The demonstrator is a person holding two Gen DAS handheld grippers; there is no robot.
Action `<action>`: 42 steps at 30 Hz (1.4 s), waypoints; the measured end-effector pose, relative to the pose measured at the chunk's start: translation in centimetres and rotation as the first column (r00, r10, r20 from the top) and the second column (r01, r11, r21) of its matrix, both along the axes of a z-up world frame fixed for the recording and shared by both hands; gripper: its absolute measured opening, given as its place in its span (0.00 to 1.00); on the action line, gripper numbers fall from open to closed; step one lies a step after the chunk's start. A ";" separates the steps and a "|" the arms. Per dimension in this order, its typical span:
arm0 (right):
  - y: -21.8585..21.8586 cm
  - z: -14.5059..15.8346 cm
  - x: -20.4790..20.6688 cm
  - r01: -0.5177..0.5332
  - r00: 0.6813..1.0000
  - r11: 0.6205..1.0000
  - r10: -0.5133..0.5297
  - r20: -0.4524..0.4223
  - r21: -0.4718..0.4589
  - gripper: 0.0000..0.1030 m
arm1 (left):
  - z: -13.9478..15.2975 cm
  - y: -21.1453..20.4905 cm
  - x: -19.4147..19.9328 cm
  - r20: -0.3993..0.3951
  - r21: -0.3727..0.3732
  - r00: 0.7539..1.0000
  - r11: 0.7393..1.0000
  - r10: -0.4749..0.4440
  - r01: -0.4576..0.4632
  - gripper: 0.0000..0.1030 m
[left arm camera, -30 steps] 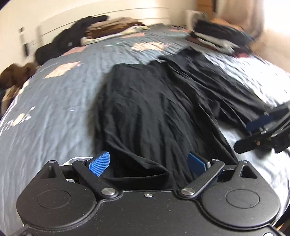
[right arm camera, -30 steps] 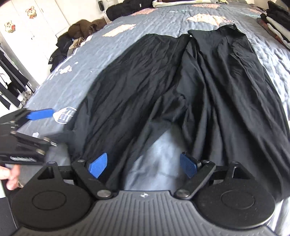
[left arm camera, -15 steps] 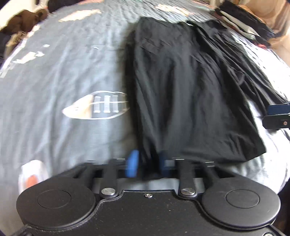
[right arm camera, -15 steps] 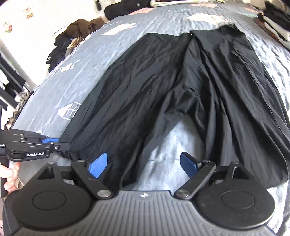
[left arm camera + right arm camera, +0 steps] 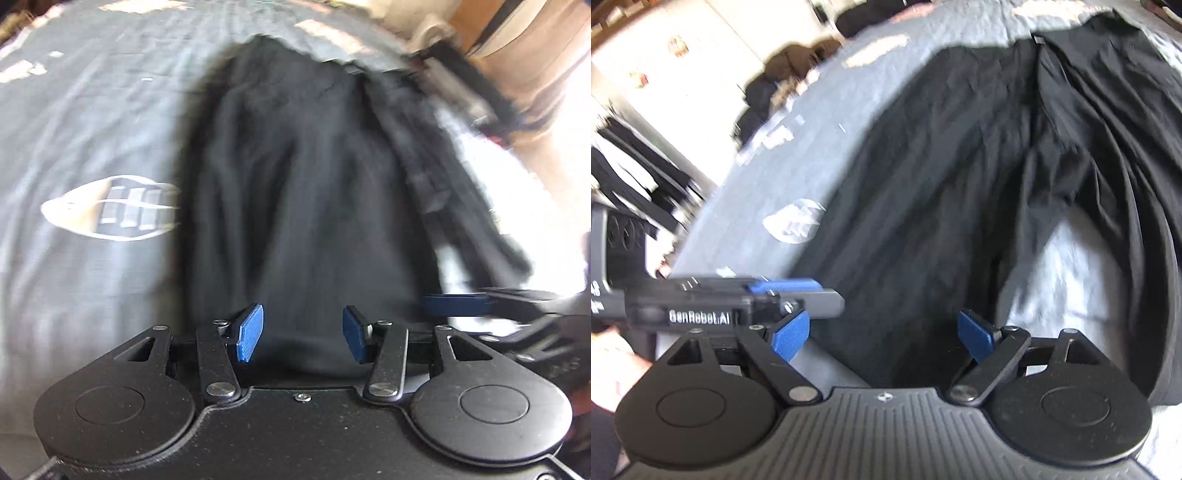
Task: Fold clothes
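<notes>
A pair of black trousers [image 5: 303, 192] lies spread on the grey bedspread [image 5: 74, 140], waist at the far end. My left gripper [image 5: 301, 334] is open at the hem of the left leg, with black cloth between its blue pads. My right gripper [image 5: 882, 336] is open over the same leg's hem [image 5: 905, 295]; the other leg [image 5: 1126, 147] lies to its right. The left gripper also shows in the right wrist view [image 5: 783, 286], close beside the right gripper's left pad. The right gripper's blue finger [image 5: 454, 304] shows at the right in the left wrist view. Both views are blurred.
A white oval print [image 5: 110, 208] marks the bedspread left of the trousers. Stacked folded clothes [image 5: 465, 85] sit at the far right of the bed. Dark and brown clothes [image 5: 790, 70] are heaped at the bed's far left, near a white wardrobe [image 5: 665, 51].
My left gripper, pinched shut on the hem half a second ago, has opened. My right gripper has moved left, onto the left leg's hem beside the left gripper.
</notes>
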State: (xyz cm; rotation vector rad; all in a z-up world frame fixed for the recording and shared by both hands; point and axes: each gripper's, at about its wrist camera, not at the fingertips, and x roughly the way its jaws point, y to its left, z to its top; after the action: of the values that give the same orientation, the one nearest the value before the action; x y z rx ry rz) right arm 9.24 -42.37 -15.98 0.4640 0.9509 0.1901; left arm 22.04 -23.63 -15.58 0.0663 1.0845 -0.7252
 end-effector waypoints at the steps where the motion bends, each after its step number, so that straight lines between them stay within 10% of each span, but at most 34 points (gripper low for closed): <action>1: 0.0 -0.2 -0.2 -0.007 1.000 1.000 0.007 0.001 -0.012 0.84 | -0.1 0.6 0.1 0.004 0.010 1.000 1.000 0.009 -0.009 0.46; 7: 0.1 -0.6 -0.9 -0.033 0.999 0.997 0.032 -0.017 -0.077 0.84 | 0.9 4.0 0.8 0.055 0.107 0.997 0.992 0.054 -0.060 0.49; 15: 0.2 -0.4 -1.8 -0.060 0.998 0.991 0.056 -0.037 -0.116 0.85 | 3.7 2.9 -1.6 0.072 -0.054 0.997 0.998 -0.029 0.033 0.52; 22: 0.3 -0.7 -1.8 -0.081 0.997 0.988 0.078 -0.029 -0.132 0.85 | 2.3 1.5 -3.6 0.247 0.201 0.947 0.967 -0.205 0.157 0.52; 25: 0.9 -0.8 -1.9 -0.105 0.994 0.980 0.102 -0.030 -0.171 0.85 | 1.9 2.1 -3.3 0.248 0.189 0.937 0.961 -0.246 0.202 0.52; 27: 1.3 -0.8 -1.9 -0.120 0.993 0.973 0.116 -0.032 -0.197 0.86 | 1.2 2.1 -2.8 0.225 0.177 0.938 0.958 -0.264 0.227 0.48; 29: 1.4 -0.9 -2.1 -0.129 0.992 0.969 0.125 -0.032 -0.210 0.87 | 0.5 2.0 -2.2 0.190 0.161 0.944 0.957 -0.271 0.242 0.18; 31: 1.5 -1.0 -2.2 -0.137 0.991 0.965 0.133 -0.031 -0.222 0.87 | 0.3 2.2 -2.1 0.167 0.177 0.943 0.950 -0.288 0.259 0.09; 39: 2.0 -1.4 -2.7 -0.167 0.986 0.948 0.165 -0.030 -0.270 0.87 | 0.4 4.8 -1.0 0.114 0.251 0.926 0.912 -0.361 0.325 0.06; 42: 2.1 -0.9 -2.9 -0.178 0.984 0.945 0.173 -0.043 -0.273 0.87 | 1.5 6.3 -0.6 0.102 0.173 0.944 0.940 -0.315 0.295 0.06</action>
State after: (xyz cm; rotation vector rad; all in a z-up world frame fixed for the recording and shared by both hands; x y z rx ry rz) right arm 6.32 -40.30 -16.85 0.1235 1.0199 0.2108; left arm 21.47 -17.30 -14.06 0.4182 1.0163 -0.9011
